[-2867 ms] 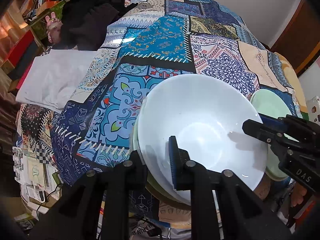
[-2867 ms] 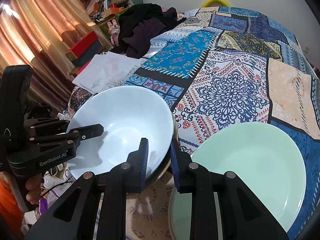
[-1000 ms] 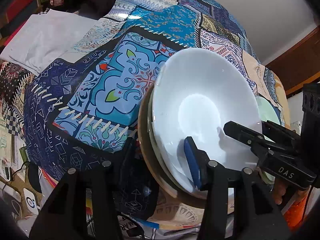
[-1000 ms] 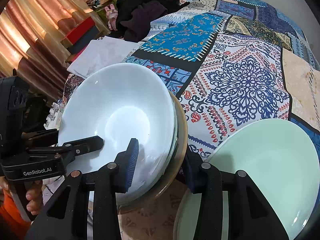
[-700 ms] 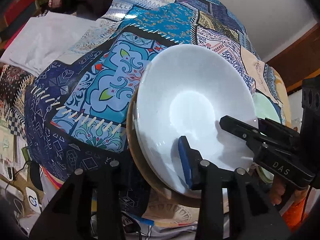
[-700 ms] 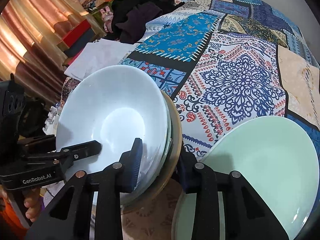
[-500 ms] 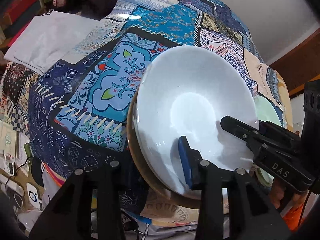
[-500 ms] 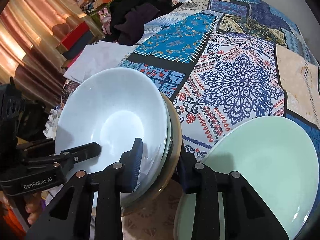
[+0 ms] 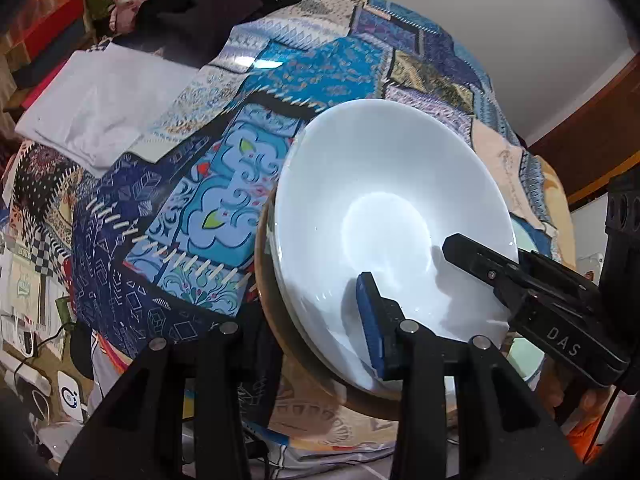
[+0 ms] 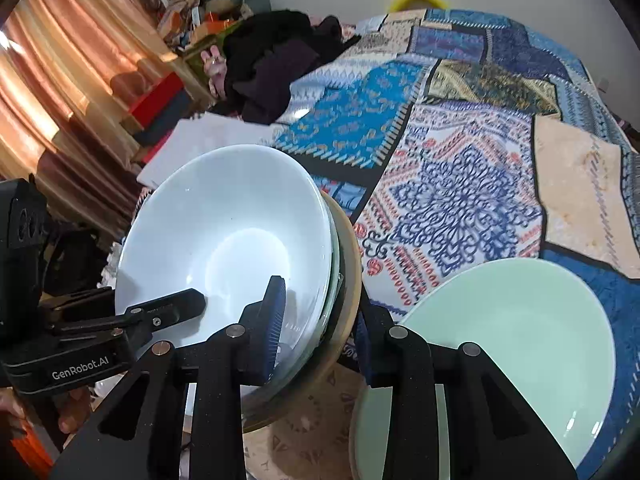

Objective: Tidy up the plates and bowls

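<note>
A stack of bowls and plates is held tilted above the patchwork bedspread [image 9: 208,200]: a white bowl [image 9: 384,216] on top, a green-rimmed dish under it and a tan plate [image 9: 268,296] beneath. My left gripper [image 9: 316,312] is shut on the stack's near-left rim, its blue pad inside the white bowl. My right gripper [image 10: 320,320] is shut on the stack's right rim [image 10: 340,264]; the white bowl [image 10: 232,248] shows there too. A mint green plate [image 10: 516,344] lies on the bedspread at the right.
A folded white cloth [image 9: 92,104] lies at the bed's left side, a heap of dark clothes [image 10: 276,60] at the far end. Clutter, boxes and curtains [image 10: 60,80] stand left of the bed. Cables and papers [image 9: 36,320] lie on the floor below.
The stack has risen off the bedspread and tilted toward the cameras. Both grippers now span the whole stack, tan plate included, instead of only the white bowl's rim.
</note>
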